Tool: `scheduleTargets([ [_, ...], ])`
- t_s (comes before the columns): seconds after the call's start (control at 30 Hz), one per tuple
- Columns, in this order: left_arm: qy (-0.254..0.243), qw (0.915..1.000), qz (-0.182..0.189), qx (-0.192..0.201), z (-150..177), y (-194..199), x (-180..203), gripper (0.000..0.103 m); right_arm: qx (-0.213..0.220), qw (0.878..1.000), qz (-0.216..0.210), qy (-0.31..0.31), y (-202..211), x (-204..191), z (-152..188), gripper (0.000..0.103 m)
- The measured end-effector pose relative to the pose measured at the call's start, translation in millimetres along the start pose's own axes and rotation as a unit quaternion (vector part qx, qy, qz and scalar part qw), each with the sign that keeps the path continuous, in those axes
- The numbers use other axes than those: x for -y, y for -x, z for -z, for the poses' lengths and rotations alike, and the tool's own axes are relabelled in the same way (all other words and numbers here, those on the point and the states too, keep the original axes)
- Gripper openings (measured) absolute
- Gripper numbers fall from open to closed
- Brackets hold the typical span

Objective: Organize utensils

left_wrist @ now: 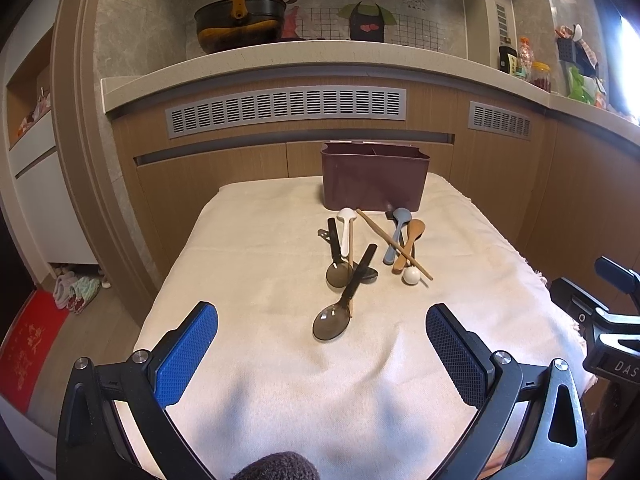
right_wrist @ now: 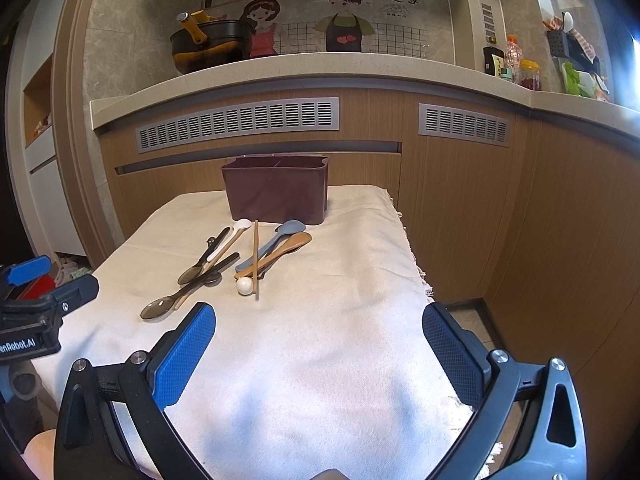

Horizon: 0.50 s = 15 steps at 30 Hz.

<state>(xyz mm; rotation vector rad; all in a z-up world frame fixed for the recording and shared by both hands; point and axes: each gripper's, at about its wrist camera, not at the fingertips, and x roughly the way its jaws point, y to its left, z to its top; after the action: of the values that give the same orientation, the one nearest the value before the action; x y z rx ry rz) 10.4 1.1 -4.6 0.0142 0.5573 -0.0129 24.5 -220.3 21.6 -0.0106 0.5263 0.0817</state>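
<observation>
A maroon utensil holder (left_wrist: 374,178) (right_wrist: 277,190) stands at the far end of the cloth-covered table (left_wrist: 248,264). In front of it lie mixed utensils: a smoky grey spoon (left_wrist: 340,308) (right_wrist: 168,303) nearest me, a second smoky spoon (left_wrist: 337,256), a white spoon (left_wrist: 345,228) (right_wrist: 228,240), a blue-grey spoon (left_wrist: 396,236) (right_wrist: 276,244), a wooden spoon (left_wrist: 409,246) (right_wrist: 286,250), a chopstick (left_wrist: 394,244) (right_wrist: 255,258) and a white ball-ended piece (left_wrist: 411,276) (right_wrist: 244,285). My left gripper (left_wrist: 322,322) is open short of the near spoon. My right gripper (right_wrist: 318,320) is open over bare cloth.
Behind the table runs a wood-panelled counter with vent grilles (left_wrist: 286,110) and a pot (left_wrist: 240,20) on top. Jars (right_wrist: 528,74) stand at the counter's right. The table's right edge (right_wrist: 416,264) is fringed. Slippers (left_wrist: 76,286) and a red mat (left_wrist: 28,344) lie on the floor at left.
</observation>
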Motion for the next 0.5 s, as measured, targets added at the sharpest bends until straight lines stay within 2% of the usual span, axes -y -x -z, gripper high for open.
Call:
scheduleTargets([
  [0.13,0.010,0.9999,0.001,-0.002,-16.8,-12.5,-5.8,0.103,-0.002,1.000,0.003,0.004,-12.7,0.1,-12.0,0.103],
  [0.3,0.001,1.0000,0.001,0.002,-36.3,-31.5,-5.3,0.103,-0.004,1.000,0.003,0.011,-32.7,-3.2,-27.7,0.103],
  [0.5,0.001,0.9990,0.033,-0.032,-51.2,-74.4,-13.6,0.103,-0.032,0.999,0.008,0.031,-77.9,-9.9,-39.8,0.103],
])
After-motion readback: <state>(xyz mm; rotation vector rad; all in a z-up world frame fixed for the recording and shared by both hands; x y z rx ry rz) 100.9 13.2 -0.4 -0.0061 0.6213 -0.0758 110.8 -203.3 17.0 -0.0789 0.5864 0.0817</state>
